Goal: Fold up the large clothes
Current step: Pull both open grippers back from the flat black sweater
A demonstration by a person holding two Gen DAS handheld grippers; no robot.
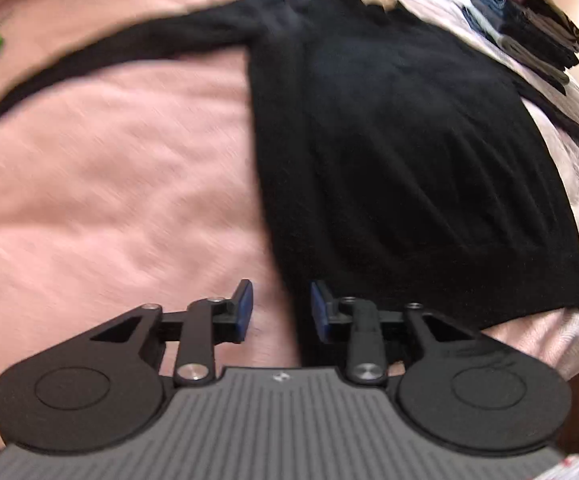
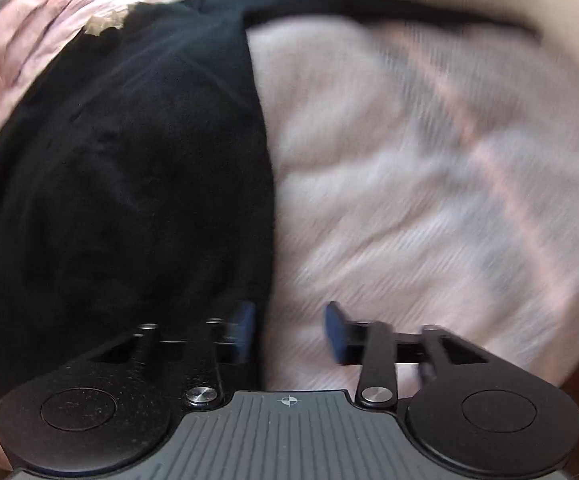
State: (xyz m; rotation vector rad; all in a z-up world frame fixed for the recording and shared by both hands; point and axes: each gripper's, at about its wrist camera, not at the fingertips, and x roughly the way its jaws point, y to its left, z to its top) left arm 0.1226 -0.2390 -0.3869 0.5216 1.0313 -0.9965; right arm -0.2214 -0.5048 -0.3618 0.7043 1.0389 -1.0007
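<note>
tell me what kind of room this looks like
Most likely a bedroom: a black sweater lies spread flat on a pink bed cover, and a stack of folded dark clothes sits at the far edge of the bed.

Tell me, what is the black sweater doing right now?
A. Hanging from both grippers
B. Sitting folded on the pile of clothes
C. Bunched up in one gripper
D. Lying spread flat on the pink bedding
D: the black sweater lies flat on the pink bedding, one sleeve stretched sideways, neither gripper gripping it.
</note>
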